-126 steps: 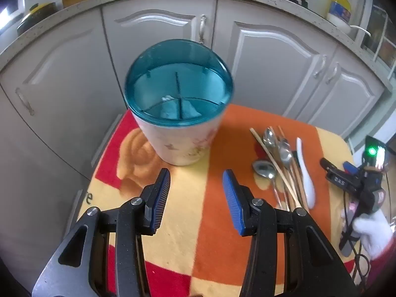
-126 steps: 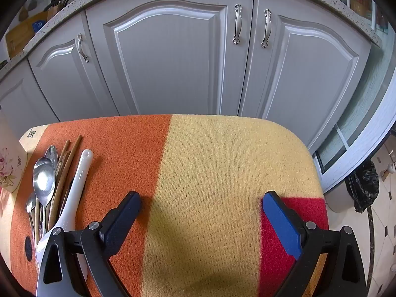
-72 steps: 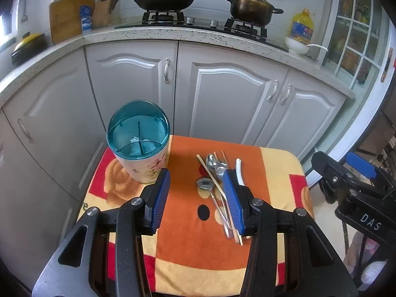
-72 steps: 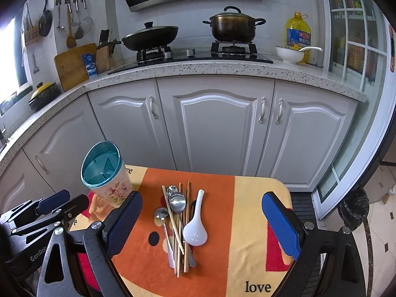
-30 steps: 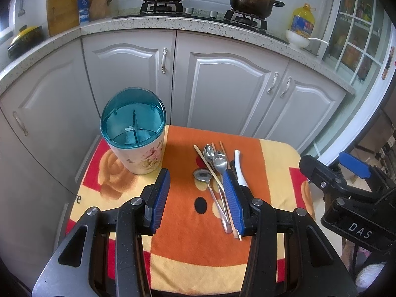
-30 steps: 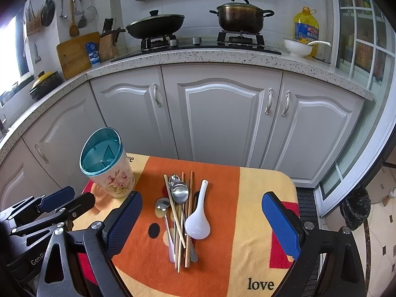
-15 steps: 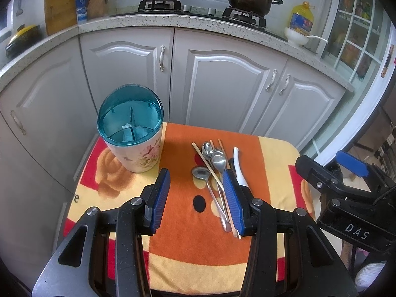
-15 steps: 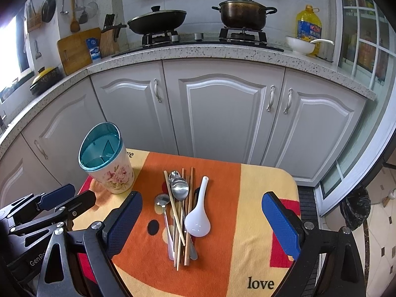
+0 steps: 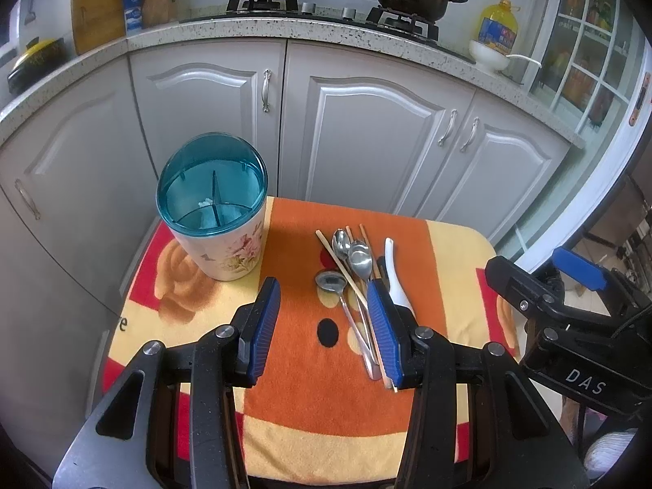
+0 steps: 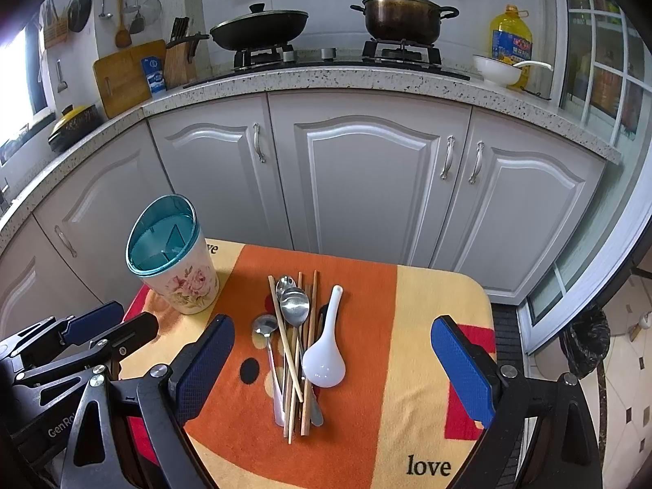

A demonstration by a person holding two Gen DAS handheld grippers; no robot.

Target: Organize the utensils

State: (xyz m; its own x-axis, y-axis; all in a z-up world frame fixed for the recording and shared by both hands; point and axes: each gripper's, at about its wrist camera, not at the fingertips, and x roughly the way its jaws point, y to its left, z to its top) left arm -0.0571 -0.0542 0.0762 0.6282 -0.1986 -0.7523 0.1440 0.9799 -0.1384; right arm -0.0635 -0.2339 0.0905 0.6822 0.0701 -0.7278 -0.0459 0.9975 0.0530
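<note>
Presently, in the right wrist view, the left tool (image 10: 77, 342) sits at the lower left edge of the frame, jaws parted and holding nothing. Above it, left of centre, stands the utensil holder (image 10: 173, 256), a flowered cup with a divided teal insert, upright at the far left corner of the bench (image 10: 440, 326). Right of the holder, at frame centre, lies the utensil pile (image 10: 295, 338): metal spoons, wooden chopsticks and a white soup spoon (image 10: 324, 356), all touching or overlapping. Their long axes run from the near edge toward the cabinets (image 10: 366, 187). The pile lies directly ahead of the right tool (image 10: 332, 371), between its wide-open, empty jaws, so the right hand looks nearer. In the left wrist view the pile falls against that tool's right jaw. An orange, yellow and red towel (image 10: 407, 428) covers the bench. Behind are grey cabinets, a speckled worktop and a stove with pots.
</note>
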